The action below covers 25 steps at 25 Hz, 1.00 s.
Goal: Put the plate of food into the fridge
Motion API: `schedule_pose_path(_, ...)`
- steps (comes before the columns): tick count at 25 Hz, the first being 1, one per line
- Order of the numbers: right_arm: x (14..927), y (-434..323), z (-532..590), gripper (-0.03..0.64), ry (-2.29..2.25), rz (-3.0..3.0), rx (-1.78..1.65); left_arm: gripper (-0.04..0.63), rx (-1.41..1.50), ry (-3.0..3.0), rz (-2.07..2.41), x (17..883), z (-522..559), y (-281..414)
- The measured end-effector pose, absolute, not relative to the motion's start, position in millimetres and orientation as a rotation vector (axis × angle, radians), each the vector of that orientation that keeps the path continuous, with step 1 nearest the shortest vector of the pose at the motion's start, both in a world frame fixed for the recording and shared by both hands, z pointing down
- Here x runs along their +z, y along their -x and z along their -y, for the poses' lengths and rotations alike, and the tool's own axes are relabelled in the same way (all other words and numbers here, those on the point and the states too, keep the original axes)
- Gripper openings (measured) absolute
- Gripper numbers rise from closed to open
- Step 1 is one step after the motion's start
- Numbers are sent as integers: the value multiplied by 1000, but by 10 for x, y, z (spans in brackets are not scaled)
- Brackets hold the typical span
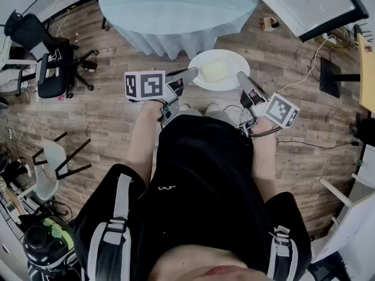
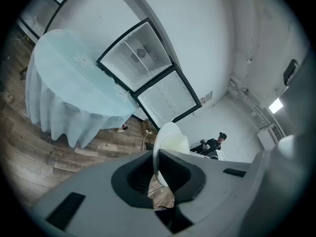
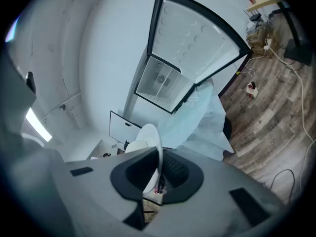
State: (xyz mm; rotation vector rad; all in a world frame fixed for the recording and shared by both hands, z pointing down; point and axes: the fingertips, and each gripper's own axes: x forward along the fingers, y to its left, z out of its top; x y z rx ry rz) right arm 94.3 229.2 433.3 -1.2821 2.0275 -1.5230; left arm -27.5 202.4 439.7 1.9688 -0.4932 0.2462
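Observation:
A white plate [image 1: 231, 60] with a pale yellow lump of food [image 1: 215, 71] hangs above the wood floor in front of me. My left gripper [image 1: 193, 74] is shut on its left rim and my right gripper [image 1: 241, 78] is shut on its right rim. In the left gripper view the plate [image 2: 163, 137] stands edge-on between the jaws of the left gripper [image 2: 157, 174], with the food [image 2: 177, 143] on its right face. The right gripper view shows the plate's rim [image 3: 153, 139] clamped in the right gripper [image 3: 159, 177]. The black-framed fridge [image 2: 148, 78] [image 3: 192, 58] stands ahead, past the table.
A round table with a light blue cloth [image 1: 176, 10] [image 2: 74, 88] [image 3: 207, 117] is just beyond the plate. A black office chair [image 1: 53, 63] and a white chair [image 1: 53, 168] stand at the left. Cables [image 1: 304, 81] and a black stand [image 1: 331, 75] lie at the right. A person [image 2: 212, 144] is far off.

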Motion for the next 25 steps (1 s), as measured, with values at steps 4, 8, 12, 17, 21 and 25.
schedule_pose_path(4,4339,-1075,-2309,23,1314,-2096,-1490,31,238,-1963,500,4410,-2072,183)
schedule_pose_path(8,4384,-1225,-2358,25,1292,-2083,-1515,31,232,-1955,514,4437,-2130,34)
schedule_pose_path(12,4418,-1346,-2352,25,1267,-2093,-1524,31,228,-1948,537,4461,-2160,-78)
schedule_pose_path(17,4473,-1295,-2321,25,1199,-2066,-1571,31,230,-1927,577,4493,-2148,-48)
schedule_pose_path(21,4469,-1261,-2205,25,1166,-2068,-1586,29,232,-1918,602,4473,-2061,-9)
schedule_pose_path(25,4486,-1250,-2115,26,1137,-2039,-1614,29,233,-1912,622,4467,-1998,0)
